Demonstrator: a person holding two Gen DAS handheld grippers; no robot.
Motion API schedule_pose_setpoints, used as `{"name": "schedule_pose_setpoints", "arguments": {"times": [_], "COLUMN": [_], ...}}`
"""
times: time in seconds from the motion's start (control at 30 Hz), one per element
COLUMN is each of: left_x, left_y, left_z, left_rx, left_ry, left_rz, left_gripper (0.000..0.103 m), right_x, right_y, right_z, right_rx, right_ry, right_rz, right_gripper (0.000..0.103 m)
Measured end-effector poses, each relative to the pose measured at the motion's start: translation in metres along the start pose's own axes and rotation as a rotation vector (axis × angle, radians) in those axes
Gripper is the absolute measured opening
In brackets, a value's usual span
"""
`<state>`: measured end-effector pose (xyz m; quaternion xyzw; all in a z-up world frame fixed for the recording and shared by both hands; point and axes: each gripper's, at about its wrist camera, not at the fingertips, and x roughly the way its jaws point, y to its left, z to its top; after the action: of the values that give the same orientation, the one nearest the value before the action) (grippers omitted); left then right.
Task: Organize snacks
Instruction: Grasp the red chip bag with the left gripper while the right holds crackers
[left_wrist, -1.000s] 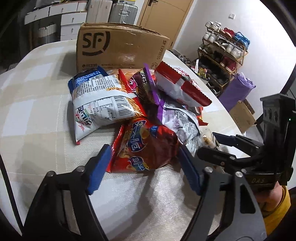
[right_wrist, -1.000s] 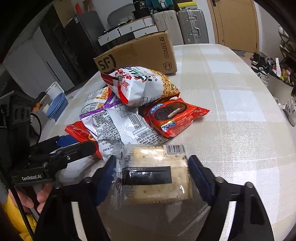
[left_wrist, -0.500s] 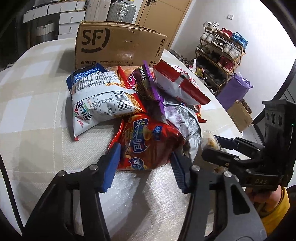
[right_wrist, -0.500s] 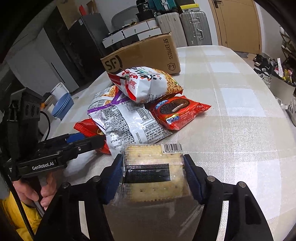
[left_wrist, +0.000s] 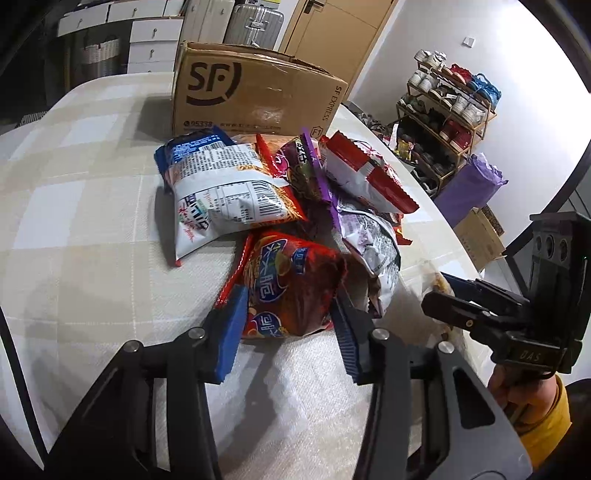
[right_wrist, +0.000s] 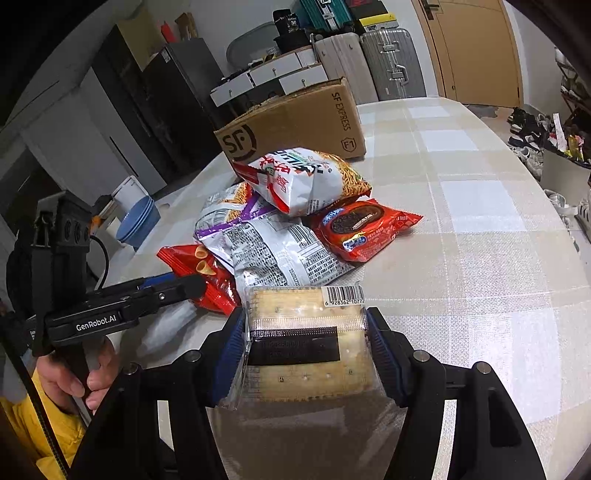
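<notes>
checkered table (left_wrist: 92, 229): left claw (left_wrist: 288, 325) pinches red chip bag (left_wrist: 291, 284), right claw (right_wrist: 306, 343) clamps crackers (right_wrist: 306, 332)

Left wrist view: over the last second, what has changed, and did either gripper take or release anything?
The left gripper advanced and closed onto the red chip bag. The right gripper tightened on the cracker pack, never releasing it. The snack pile and SF box stayed put.
</notes>
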<state>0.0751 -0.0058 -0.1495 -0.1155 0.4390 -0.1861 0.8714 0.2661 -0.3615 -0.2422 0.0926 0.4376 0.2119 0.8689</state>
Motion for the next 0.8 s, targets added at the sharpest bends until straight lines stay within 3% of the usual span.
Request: {"name": "schedule_pose_setpoints", "arguments": {"times": [0.2, 0.23, 0.3, 0.4, 0.53, 0.6, 0.8], "left_x": [-0.004, -0.002, 0.002, 0.008, 0.015, 0.02, 0.016], "left_y": [0.01, 0.012, 0.013, 0.012, 0.012, 0.013, 0.013], "left_z": [-0.008, -0.007, -0.008, -0.008, -0.004, -0.002, -0.001], "left_rx": [-0.023, -0.033, -0.044, -0.038, -0.029, -0.015, -0.012], "left_ry": [-0.001, 0.009, 0.027, 0.032, 0.033, 0.038, 0.028], "left_rz": [0.005, 0.003, 0.011, 0.039, 0.032, 0.036, 0.02], "left_gripper": [0.046, 0.049, 0.072, 0.076, 0.075, 0.059, 0.048], "right_x": [-0.004, -0.004, -0.006, -0.006, -0.005, -0.004, -0.003], "right_y": [0.004, 0.005, 0.008, 0.01, 0.01, 0.008, 0.003], "right_z": [-0.001, -0.001, -0.001, -0.001, -0.002, -0.002, -0.002], "right_rx": [-0.001, -0.003, -0.012, -0.018, -0.022, -0.018, 0.0], "right_ry": [-0.002, -0.002, -0.004, -0.008, -0.006, -0.003, -0.004], "right_rz": [0.003, 0.004, 0.004, 0.01, 0.012, 0.014, 0.018], "right_gripper": [0.065, 0.065, 0.065, 0.065, 0.065, 0.065, 0.065]}}
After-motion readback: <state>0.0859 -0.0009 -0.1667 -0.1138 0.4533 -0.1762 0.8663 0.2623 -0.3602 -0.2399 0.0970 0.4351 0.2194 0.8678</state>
